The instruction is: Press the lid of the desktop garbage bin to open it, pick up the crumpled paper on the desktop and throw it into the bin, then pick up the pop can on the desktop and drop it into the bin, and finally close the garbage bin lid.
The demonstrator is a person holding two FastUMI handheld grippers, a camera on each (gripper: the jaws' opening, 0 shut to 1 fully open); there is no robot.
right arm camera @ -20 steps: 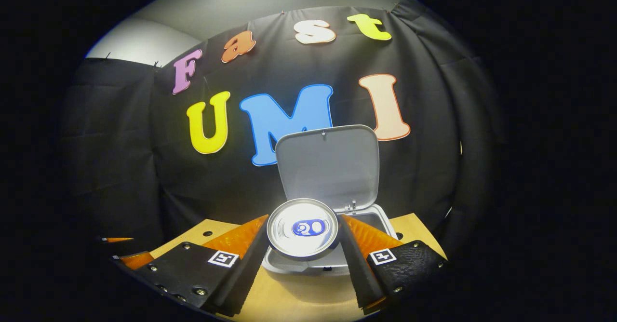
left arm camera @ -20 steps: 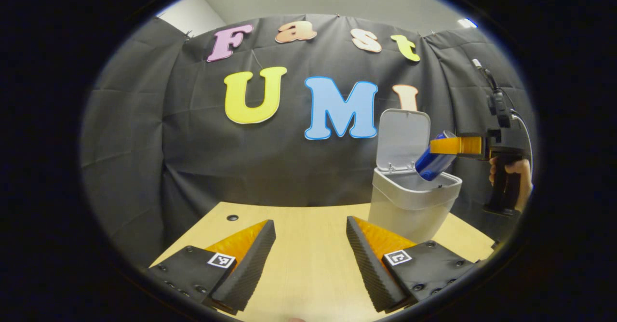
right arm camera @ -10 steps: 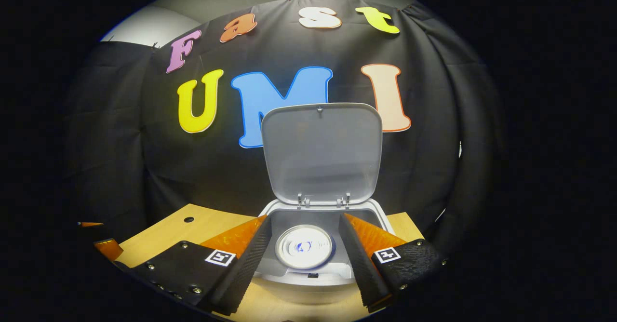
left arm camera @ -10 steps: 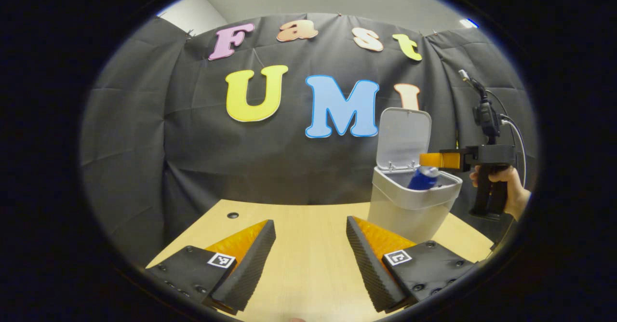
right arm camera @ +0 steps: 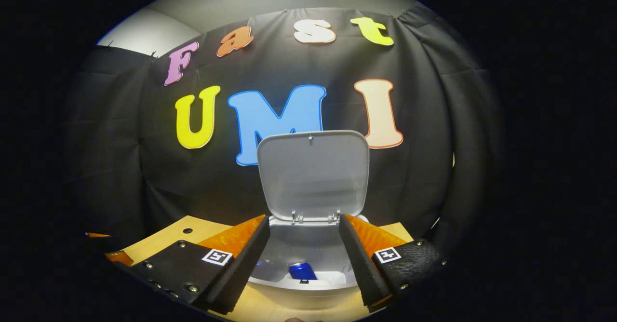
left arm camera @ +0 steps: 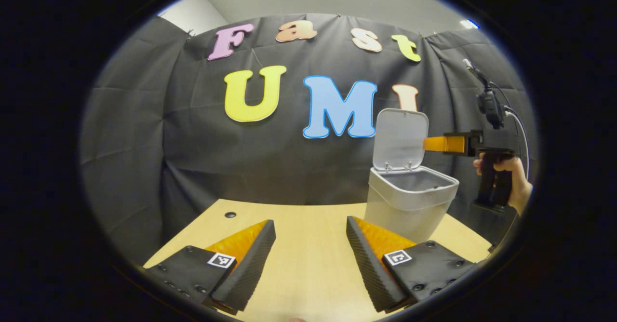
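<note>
Left gripper (left arm camera: 311, 259) sat low over the wooden desktop (left arm camera: 308, 225), fingers wide apart, nothing betw. them but bare wood. It was well apart from the bin, on the near side of the desk. Small dark round hole (left arm camera: 230, 214) in desktop near the far left edge; same hole seen in the right gripper view (right arm camera: 187, 230).

Garbage bin (left arm camera: 409, 206) stood at the far right of the desk, grey-white, lid (left arm camera: 400, 139) tipped up on its rear hinge, roughly upright, open. Black cloth wall (left arm camera: 144, 134) close behind bin and desk; pale room wall and ceiling lights above the cloth.

Right gripper (right arm camera: 303, 259) was held above the bin's front rim, fingers spread, gripping nothing; the bin mouth (right arm camera: 308, 245) showed in the gap betw. them. In the left gripper view that same gripper (left arm camera: 441, 144) was level with the raised lid, tips pointing at the lid from the right, w/ a person's hand (left arm camera: 513, 177) round its dark handle and a cable running up off the top. Tips looked just beside the lid edge; touching or not, couldn't tell.

Pop can (right arm camera: 302, 271), blue, lay down inside the bin, near the front wall, partly cut off by the rim. Crumpled paper: couldn't make it out in the bin from this angle.

Lid stood directly ahead of the right gripper, blocking the wall behind it.
</note>
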